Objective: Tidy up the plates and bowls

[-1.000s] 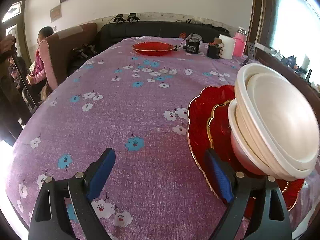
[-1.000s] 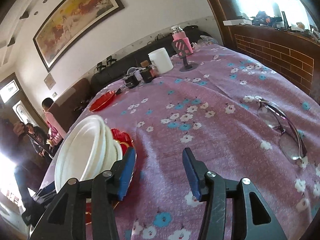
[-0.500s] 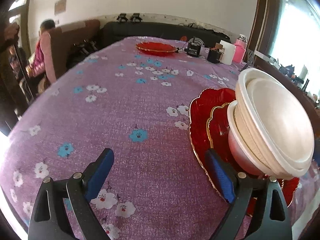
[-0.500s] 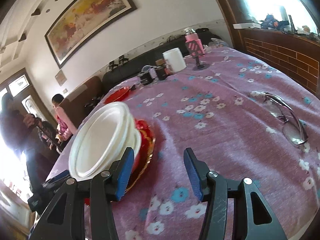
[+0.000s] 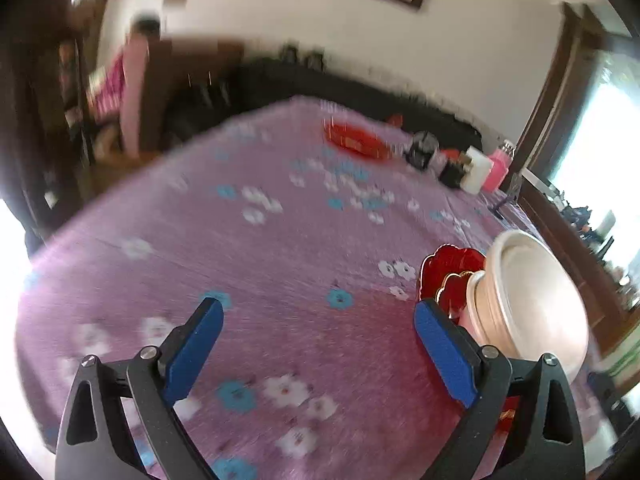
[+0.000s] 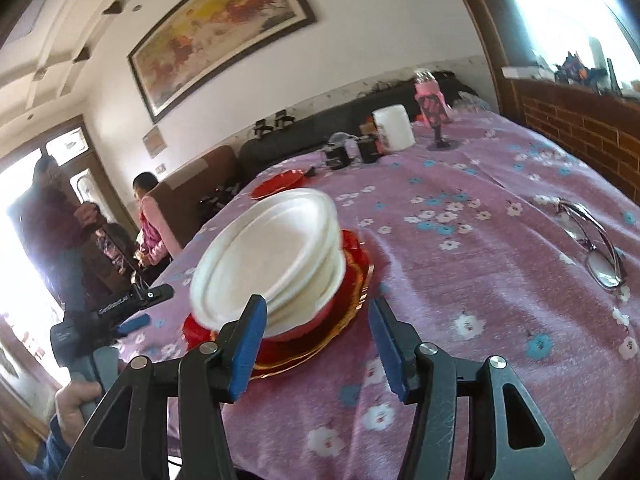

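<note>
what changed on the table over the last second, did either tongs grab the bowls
No grab. Both tongs have just been opening wider with nothing between their pads: the left tongs over bare cloth, the right tongs now aimed nearer the stack of white bowls, which sits more central in its view. The bowls stay stacked on the red plates; the glasses and far red plate have not moved.

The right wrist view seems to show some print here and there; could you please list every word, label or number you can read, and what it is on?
"GenRobot.AI", roughly, white on the black body of the left gripper; the letters are small, so the reading is uncertain.
Painting: marks near the top edge, too small to read.
Wall plaque: too blurred to read.
Nothing else legible.
</note>
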`<action>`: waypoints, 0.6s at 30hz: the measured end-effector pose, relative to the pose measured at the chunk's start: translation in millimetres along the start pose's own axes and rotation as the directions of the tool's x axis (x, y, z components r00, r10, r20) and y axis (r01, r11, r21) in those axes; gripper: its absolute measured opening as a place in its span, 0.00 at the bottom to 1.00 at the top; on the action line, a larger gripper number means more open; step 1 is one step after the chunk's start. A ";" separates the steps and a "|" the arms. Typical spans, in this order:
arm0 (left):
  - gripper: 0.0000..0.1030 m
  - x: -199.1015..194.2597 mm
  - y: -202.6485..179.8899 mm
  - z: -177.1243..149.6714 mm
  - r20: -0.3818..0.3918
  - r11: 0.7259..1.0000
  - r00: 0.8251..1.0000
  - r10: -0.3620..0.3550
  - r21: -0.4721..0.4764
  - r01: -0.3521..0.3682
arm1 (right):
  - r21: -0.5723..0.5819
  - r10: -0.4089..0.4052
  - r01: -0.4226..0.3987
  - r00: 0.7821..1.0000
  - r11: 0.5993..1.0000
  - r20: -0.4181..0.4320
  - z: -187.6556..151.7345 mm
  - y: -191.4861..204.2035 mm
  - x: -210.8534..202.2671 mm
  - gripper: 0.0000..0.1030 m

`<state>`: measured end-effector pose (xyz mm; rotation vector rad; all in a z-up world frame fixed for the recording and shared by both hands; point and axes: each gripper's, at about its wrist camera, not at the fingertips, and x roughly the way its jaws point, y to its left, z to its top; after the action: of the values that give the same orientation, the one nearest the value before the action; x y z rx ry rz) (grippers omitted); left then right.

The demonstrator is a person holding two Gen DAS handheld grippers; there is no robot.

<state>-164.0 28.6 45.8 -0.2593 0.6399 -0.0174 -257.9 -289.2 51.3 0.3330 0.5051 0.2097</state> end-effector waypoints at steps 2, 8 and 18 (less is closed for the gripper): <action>1.00 -20.9 -10.3 -19.2 0.087 0.998 0.996 0.013 0.064 -0.018 | -0.038 -0.011 0.011 1.000 0.999 0.000 -11.2 13.3 -0.2 0.61; 1.00 -37.6 -36.4 -48.6 0.097 0.983 0.995 -0.015 0.186 -0.003 | -0.076 -0.035 0.035 0.999 0.997 0.005 -27.9 35.3 -9.8 0.70; 1.00 -61.7 -61.0 -71.5 0.142 0.949 0.990 0.022 0.309 -0.065 | -0.069 -0.070 0.079 0.989 0.994 0.127 -36.1 38.5 -64.7 0.86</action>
<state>-252.0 -41.2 41.8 0.0615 0.4965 -0.0581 -335.9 -262.2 63.9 0.2528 0.3846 0.1334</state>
